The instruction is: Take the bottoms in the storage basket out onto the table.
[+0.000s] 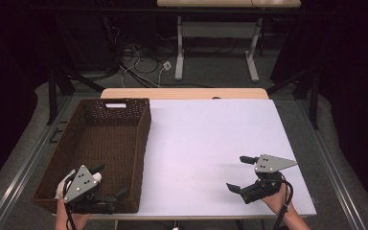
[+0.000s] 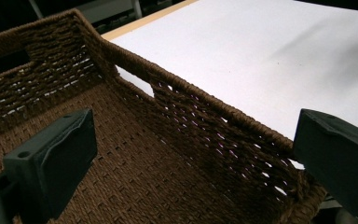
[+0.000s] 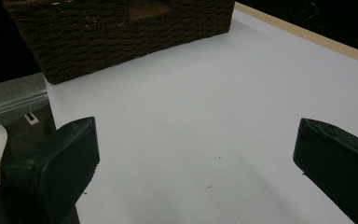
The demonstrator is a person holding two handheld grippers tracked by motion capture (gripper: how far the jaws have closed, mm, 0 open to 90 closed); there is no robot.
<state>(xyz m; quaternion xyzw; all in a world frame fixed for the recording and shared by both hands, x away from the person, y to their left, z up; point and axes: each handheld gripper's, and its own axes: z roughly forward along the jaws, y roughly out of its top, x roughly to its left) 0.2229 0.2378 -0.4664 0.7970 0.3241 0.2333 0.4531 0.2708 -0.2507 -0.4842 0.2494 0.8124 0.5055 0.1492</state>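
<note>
A brown wicker basket (image 1: 143,140) stands on the left side of the white table (image 1: 211,134), and what I see of its inside is bare. My left gripper (image 1: 110,180) hovers over the basket's near end, open, with nothing between its jaws. In the left gripper view, my left gripper (image 2: 196,163) straddles the basket's right wall (image 2: 191,91), one jaw inside and one outside. My right gripper (image 1: 236,172) is open above the table's near right part, pointing left toward the basket (image 3: 121,32). Between the jaws of my right gripper (image 3: 196,158) lies only bare tabletop (image 3: 205,102).
A wooden strip (image 1: 184,93) runs along the table's far edge. Beyond it stand a second table on white legs (image 1: 179,48) and loose cables (image 1: 143,62) on the floor. Dark stands (image 1: 52,91) flank the table on both sides.
</note>
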